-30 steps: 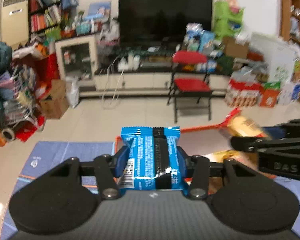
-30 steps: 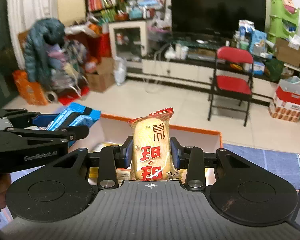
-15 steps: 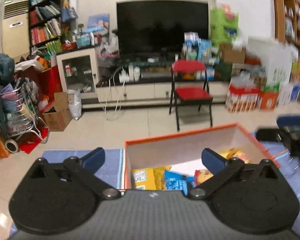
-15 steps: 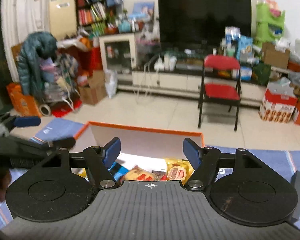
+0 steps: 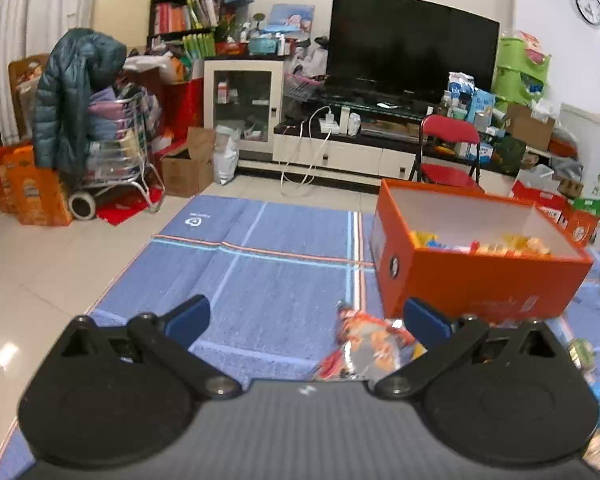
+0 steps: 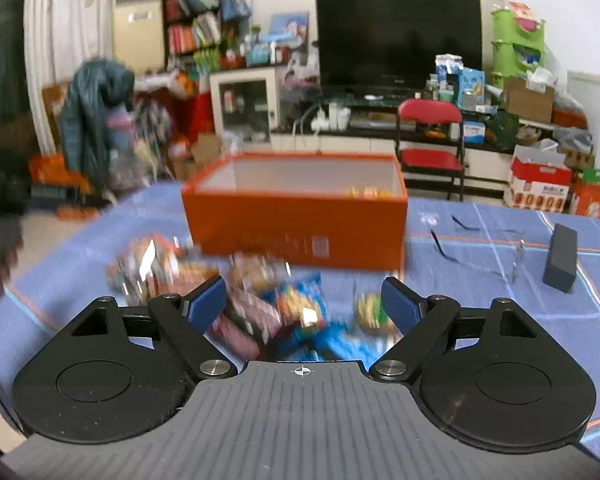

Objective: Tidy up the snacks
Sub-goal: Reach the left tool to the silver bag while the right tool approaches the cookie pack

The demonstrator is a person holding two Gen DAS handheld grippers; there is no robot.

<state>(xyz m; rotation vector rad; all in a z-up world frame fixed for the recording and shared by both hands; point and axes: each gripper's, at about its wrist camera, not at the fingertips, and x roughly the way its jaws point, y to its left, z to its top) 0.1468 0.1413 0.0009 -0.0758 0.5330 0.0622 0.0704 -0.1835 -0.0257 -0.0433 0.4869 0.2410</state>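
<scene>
On the blue mat (image 5: 284, 280), before the orange box (image 6: 296, 224): loose snacks (image 6: 284, 304); left gripper (image 5: 306, 316) released, empty; right gripper (image 6: 302, 300) just opening, empty.

Orange box (image 6: 296, 220) with white inside, blue cloth (image 5: 276, 280) with pale and orange stripes, red chair (image 6: 430, 158).

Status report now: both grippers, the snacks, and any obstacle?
Left gripper open, empty. Right gripper just opening, empty. Loose snacks before orange box. Eyeglasses and dark case aside, path free.
</scene>
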